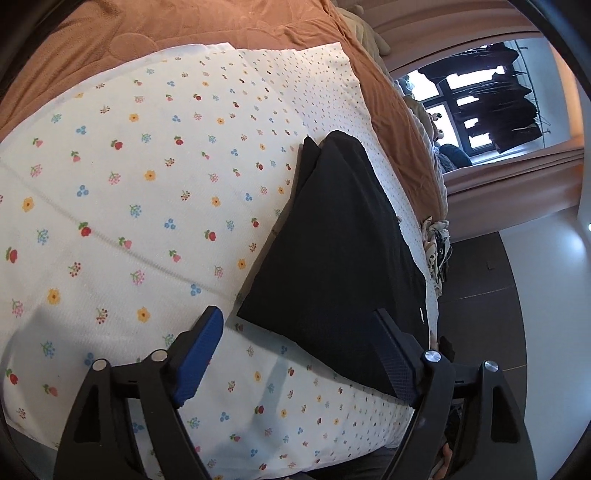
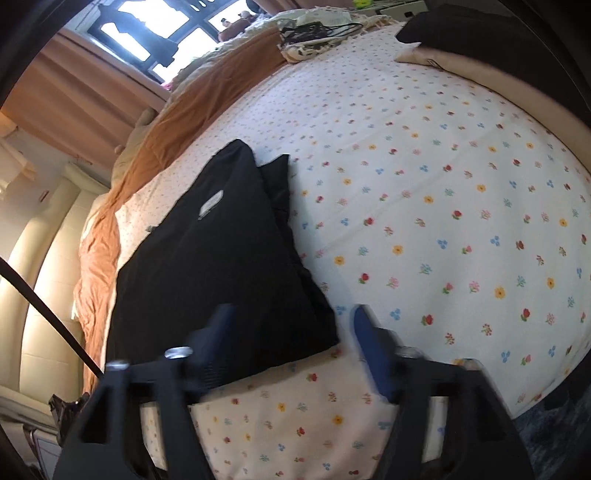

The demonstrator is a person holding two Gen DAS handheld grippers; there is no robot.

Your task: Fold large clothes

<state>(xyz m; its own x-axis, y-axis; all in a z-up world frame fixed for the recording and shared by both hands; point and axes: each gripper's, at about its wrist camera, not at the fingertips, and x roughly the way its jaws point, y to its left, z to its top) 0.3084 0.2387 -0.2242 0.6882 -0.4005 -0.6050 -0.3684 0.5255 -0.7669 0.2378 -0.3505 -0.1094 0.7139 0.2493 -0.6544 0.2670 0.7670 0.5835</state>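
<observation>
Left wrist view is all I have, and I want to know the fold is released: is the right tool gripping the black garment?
Observer: No. The right tool is open; the folded black garment lies on the floral sheet, its near corner between the fingers, not pinched.
Operator: Is anything else dark on that bed?
Observer: Yes, another dark item sits at the far edge, by a cream cushion.
</observation>
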